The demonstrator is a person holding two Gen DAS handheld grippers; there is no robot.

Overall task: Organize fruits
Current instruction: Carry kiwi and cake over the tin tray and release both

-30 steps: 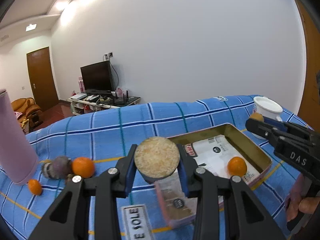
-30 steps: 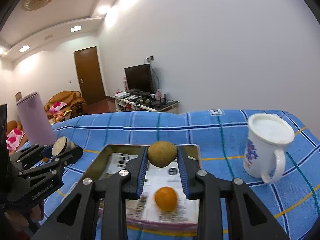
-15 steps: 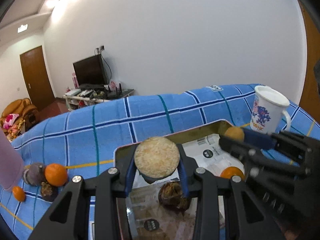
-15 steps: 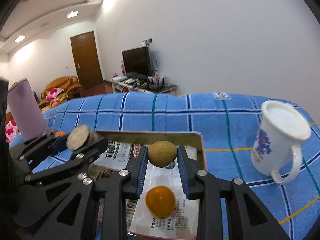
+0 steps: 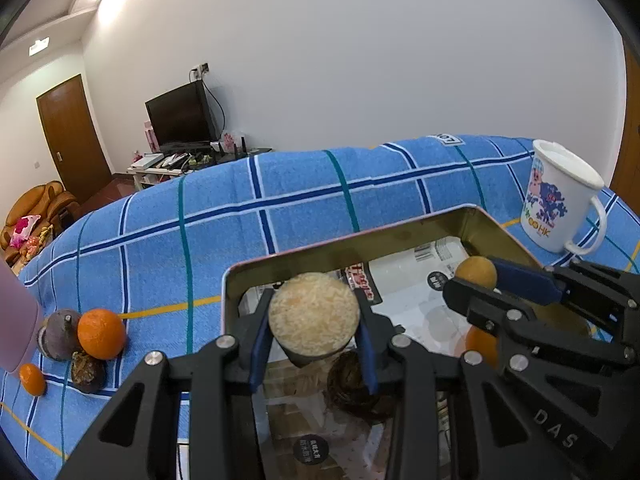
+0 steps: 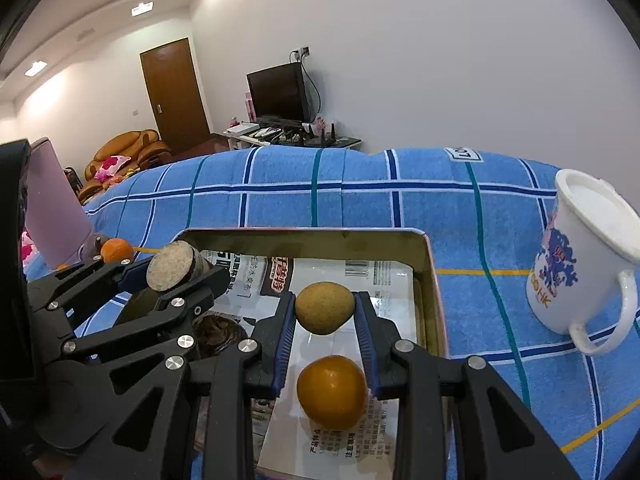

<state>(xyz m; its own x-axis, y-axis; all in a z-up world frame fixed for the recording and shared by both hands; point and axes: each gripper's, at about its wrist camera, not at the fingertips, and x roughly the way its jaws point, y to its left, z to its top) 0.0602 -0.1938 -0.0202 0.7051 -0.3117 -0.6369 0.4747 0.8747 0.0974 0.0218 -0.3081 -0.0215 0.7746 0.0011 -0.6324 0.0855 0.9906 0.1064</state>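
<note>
My left gripper (image 5: 314, 332) is shut on a halved fruit with a pale cut face (image 5: 313, 314), held over the left part of the gold metal tray (image 5: 340, 242). My right gripper (image 6: 325, 314) is shut on a small brown round fruit (image 6: 325, 307) above the tray (image 6: 304, 236), which is lined with newspaper. An orange (image 6: 332, 392) and a dark wrinkled fruit (image 6: 218, 332) lie in the tray. The right gripper also shows in the left wrist view (image 5: 474, 280), the left one in the right wrist view (image 6: 176, 272).
On the blue checked cloth left of the tray lie an orange (image 5: 101, 333), a dark purple fruit (image 5: 60, 334), a wrinkled dark fruit (image 5: 88, 372) and a small orange (image 5: 32, 378), beside a pink cylinder (image 6: 54, 216). A white mug (image 6: 580, 256) stands right of the tray.
Both grippers have moved forward over the tray with their fruits still held. The left gripper came in from the left and now sits close beside the right one.
</note>
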